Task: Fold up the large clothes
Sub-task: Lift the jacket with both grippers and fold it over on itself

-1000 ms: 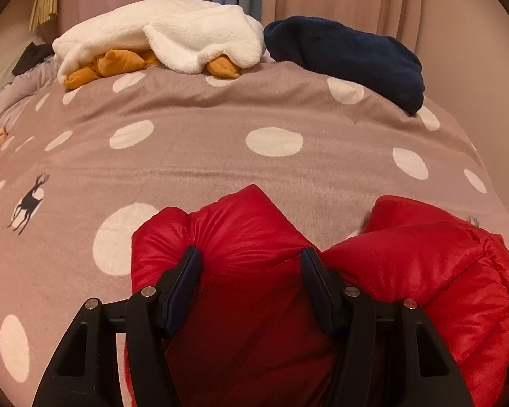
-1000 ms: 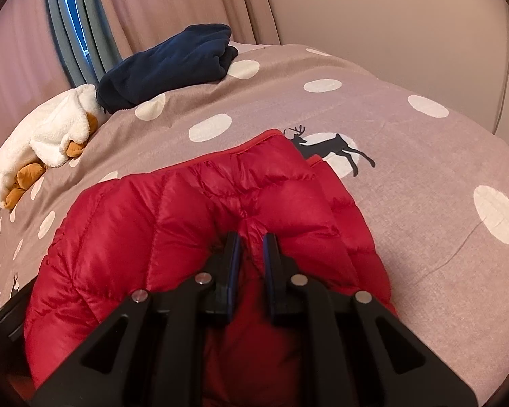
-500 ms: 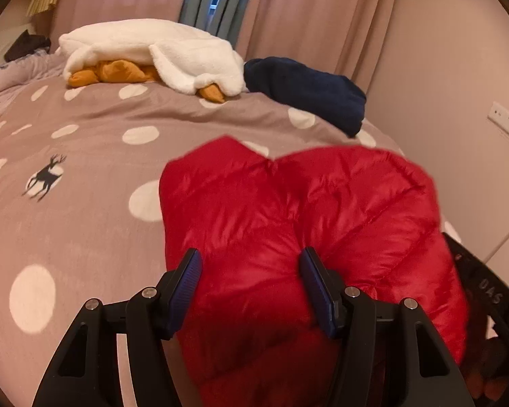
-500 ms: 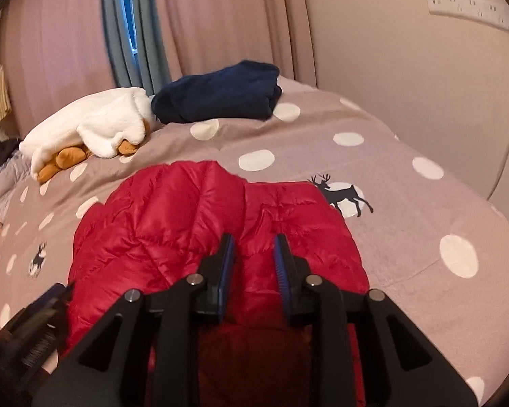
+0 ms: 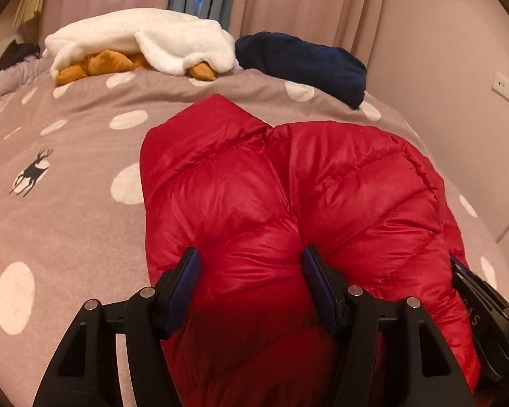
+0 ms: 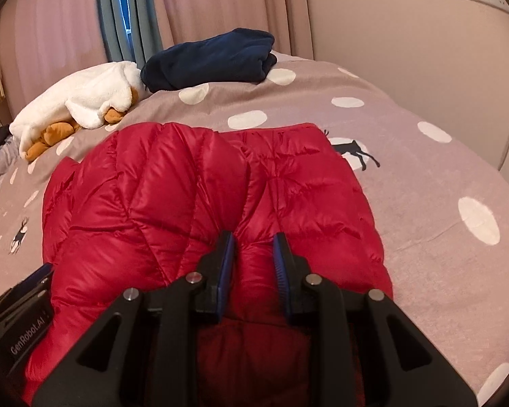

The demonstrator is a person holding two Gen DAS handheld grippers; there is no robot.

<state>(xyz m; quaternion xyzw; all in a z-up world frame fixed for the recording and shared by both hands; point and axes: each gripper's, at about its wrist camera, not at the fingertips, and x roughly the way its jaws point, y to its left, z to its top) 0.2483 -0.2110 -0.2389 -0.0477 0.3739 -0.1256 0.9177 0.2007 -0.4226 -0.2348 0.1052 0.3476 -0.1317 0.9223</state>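
Folding is under way: we clamp the red down jacket (image 5: 288, 203) in left gripper (image 5: 249, 273) and right gripper (image 6: 254, 257), holding its near edge above the bed's (image 6: 424, 176) near edge, next carrying it toward the far edge.

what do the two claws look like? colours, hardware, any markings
Both match: the left claw and right claw have matte black angular frames with triangular cut-outs, round silver pivot pins, and dark blue ribbed pads on the fingers. The left unit's black body, seen from the right wrist view, carries white "GenRobot.AI" lettering. No cables, hands or sleeves visible.
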